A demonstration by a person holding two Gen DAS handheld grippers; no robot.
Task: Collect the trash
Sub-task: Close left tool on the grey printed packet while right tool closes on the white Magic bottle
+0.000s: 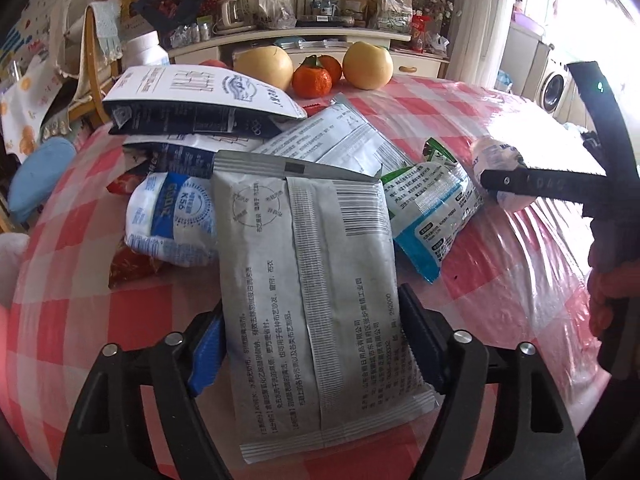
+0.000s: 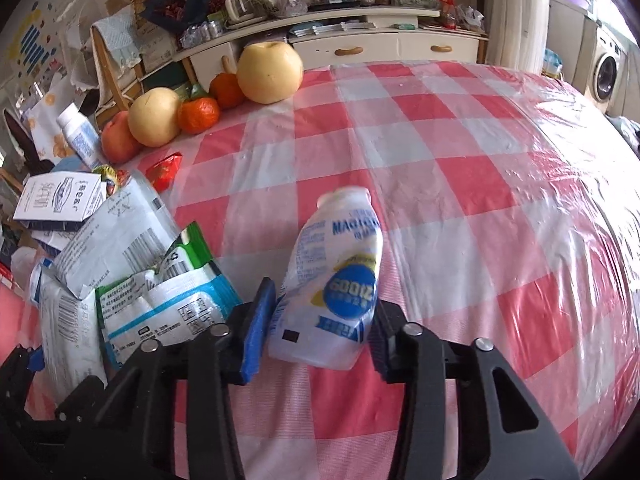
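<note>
Left tool (image 1: 316, 344) clamping grey pouch (image 1: 308, 280), right tool (image 2: 320, 320) gripping white bottle (image 2: 332, 280)

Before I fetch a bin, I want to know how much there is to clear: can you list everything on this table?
Grey pouch: one, grey with black print, nearest the left wrist camera, between the left tool's fingers.
White bottle: one, white with blue label, between the right tool's fingers.
Green-and-blue packet: one, right of the grey pouch.
White printed pouch: one, behind the grey pouch.
Milk cartons: two, white and navy, stacked at far left.
Blue-and-white bag: one, left of the grey pouch.
Pears: two, yellow, far edge.
Tangerines: two, orange, between the pears.
Tablecloth: red-and-white check under clear plastic.
Left tool: black, blue pads, shut on the pouch.
Right tool: black, blue pads, shut on the bottle.
</note>
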